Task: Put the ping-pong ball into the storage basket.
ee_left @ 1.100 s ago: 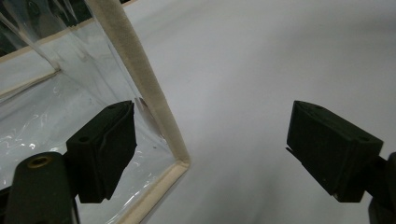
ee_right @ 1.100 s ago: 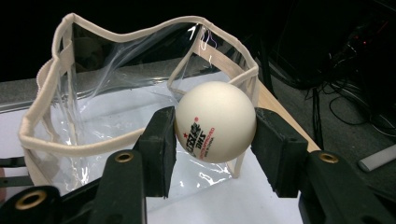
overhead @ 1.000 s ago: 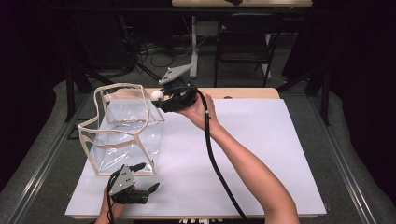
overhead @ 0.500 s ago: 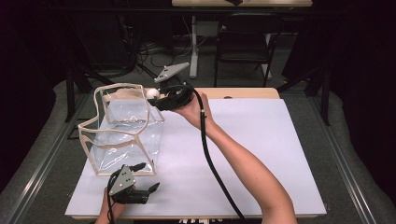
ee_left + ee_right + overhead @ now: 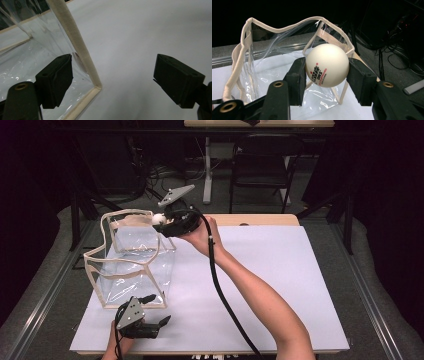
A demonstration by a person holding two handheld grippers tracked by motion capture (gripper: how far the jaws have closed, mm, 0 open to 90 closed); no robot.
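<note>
While clamped in right gripper (image 5: pixel 327 66) jaws, white ball (image 5: pixel 327 65) printed red "DHS" plus star, raised over clear pouch (image 5: pixel 131 262) rim on worktop (image 5: pixel 280 270); slightly leftward versus earlier. Left gripper (image 5: pixel 150 312) jaws released, beside pouch corner.

A white sheet (image 5: pixel 280 285) covers most of the table (image 5: pixel 260 219), whose bare wooden edge shows along the far side. Beyond the table, a dark folding chair (image 5: pixel 260 167) stands on the grey floor (image 5: pixel 320 195), with black cables (image 5: pixel 150 175) lying near the left.

One ball (image 5: pixel 327 65), one clear bag (image 5: pixel 131 265), two tongs.
</note>
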